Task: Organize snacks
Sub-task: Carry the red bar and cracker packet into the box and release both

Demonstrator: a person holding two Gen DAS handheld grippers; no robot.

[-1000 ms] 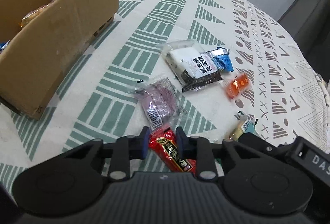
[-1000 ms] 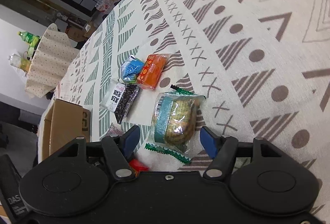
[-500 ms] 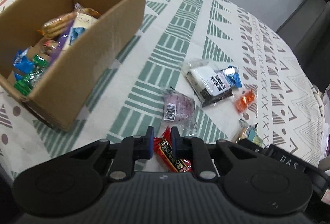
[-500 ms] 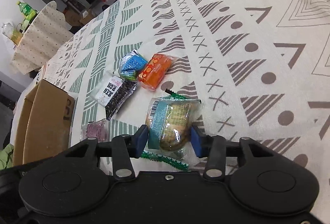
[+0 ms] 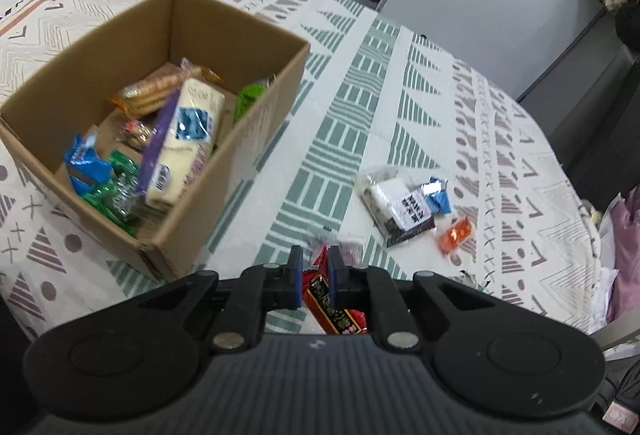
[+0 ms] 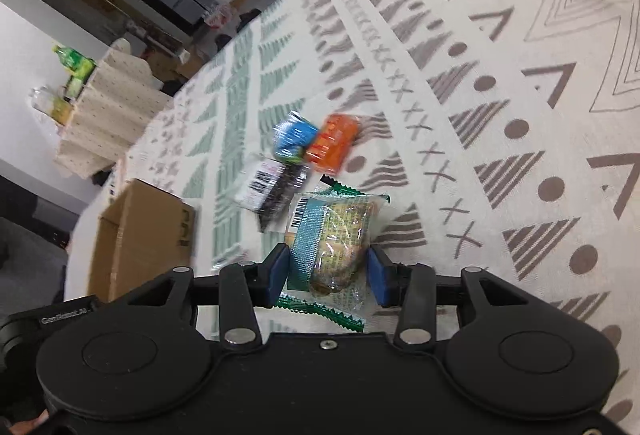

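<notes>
The left gripper clenches a red packet by one thin end; it could slip before reaching the box. The right gripper grasps a slick green packet, which may squirm free

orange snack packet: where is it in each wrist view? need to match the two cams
Left wrist: orange snack packet lies on the tablecloth at right of centre, just right of the black-and-white snack pack.
Right wrist: orange snack packet sits at centre, above the right tongs, touching the blue candy wrapper.
Shared landmark: cardboard box, left in both views.
</notes>
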